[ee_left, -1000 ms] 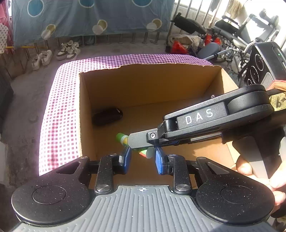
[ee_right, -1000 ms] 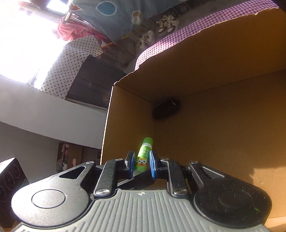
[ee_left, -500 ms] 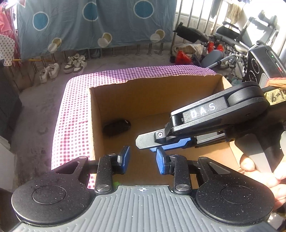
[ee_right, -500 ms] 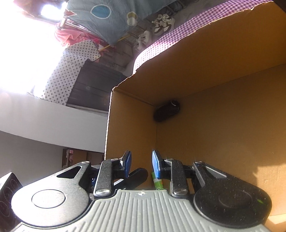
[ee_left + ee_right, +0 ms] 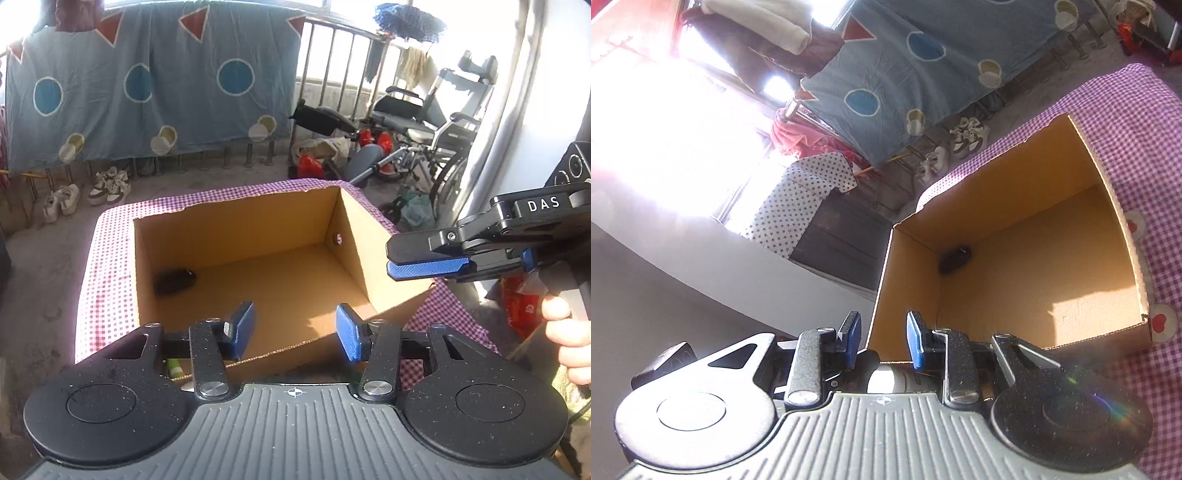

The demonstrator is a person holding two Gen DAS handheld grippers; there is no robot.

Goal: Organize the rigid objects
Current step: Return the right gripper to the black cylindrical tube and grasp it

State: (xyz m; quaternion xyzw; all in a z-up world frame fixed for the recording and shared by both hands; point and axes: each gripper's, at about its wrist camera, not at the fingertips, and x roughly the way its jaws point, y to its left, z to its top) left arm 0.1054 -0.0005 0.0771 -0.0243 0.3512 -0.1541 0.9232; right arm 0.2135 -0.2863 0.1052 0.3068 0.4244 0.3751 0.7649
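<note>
I have my left gripper (image 5: 294,330) and right gripper (image 5: 882,341) both opening on nothing, while the small black rigid object (image 5: 173,280), probably light, best pinched across its narrow sides, lies in the open brown cardboard box (image 5: 236,229).

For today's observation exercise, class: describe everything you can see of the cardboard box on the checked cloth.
The cardboard box is plain brown corrugated card, open-topped, with a ragged far rim. It stands upright on a purple-and-white checked cloth. A dark object lies on its floor in the far left corner; sunlight falls across part of the floor. Neither gripper touches it.
</note>
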